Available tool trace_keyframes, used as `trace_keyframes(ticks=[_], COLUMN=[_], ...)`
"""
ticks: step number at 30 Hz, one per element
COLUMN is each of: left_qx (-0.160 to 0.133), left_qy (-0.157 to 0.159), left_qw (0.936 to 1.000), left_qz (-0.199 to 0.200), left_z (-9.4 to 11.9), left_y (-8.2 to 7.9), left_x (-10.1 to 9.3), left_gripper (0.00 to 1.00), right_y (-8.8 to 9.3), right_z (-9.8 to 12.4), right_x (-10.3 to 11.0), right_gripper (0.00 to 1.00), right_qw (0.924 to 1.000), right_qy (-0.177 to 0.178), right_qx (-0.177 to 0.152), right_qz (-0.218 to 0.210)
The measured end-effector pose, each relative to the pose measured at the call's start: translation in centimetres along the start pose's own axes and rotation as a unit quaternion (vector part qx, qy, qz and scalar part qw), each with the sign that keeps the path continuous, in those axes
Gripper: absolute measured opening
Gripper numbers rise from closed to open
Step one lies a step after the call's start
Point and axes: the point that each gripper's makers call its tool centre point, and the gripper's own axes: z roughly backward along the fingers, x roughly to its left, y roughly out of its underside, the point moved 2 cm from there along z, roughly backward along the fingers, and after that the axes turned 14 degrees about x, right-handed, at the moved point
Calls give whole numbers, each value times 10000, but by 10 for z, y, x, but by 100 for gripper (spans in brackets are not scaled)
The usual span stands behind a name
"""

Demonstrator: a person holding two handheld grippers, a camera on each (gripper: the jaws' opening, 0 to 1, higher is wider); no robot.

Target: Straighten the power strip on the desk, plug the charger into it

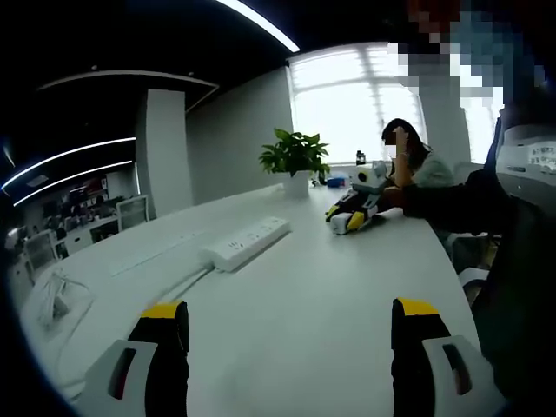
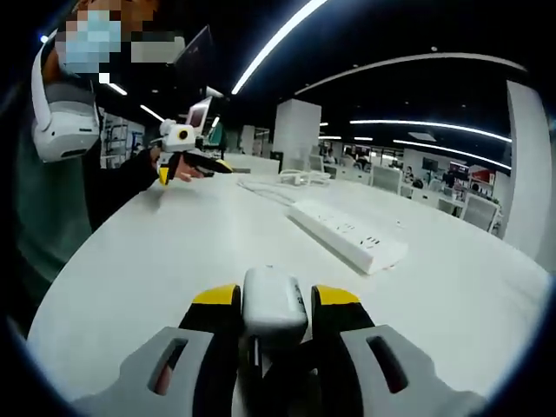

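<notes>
Gripping white charger, right gripper; no legible writing.

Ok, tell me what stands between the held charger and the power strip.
Nothing visible does. The right hand-held gripper holds the charger, and bare white desk lies between it and the power strip.

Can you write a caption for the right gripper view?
Right gripper holds white charger near power strip.
</notes>
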Motion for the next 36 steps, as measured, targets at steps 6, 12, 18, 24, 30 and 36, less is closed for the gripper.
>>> trace_keyframes(ticks=[6,12,18,24,30,36], left_qx=[35,8,3,-33,-51,-72], left_qy=[22,53,59,44,-1,24], left_qw=[10000,10000,9999,9999,9999,9999], left_qz=[44,76,106,125,136,116], left_z=[-3,-4,-5,-4,-2,-4], left_y=[4,3,4,4,4,3], left_x=[0,0,1,1,3,3], left_gripper=[99,99,99,99,99,99], right_y=[0,-1,-1,-2,0,0], right_z=[-1,-3,-3,-4,-4,-5], right_x=[1,3,4,4,0,-3], right_gripper=[30,29,28,27,26,25], right_qw=[10000,9999,9999,9999,9989,9966], right_qy=[-5,28,41,69,162,329], right_qx=[-5,50,55,113,302,474], right_qz=[52,93,78,108,-324,-582])
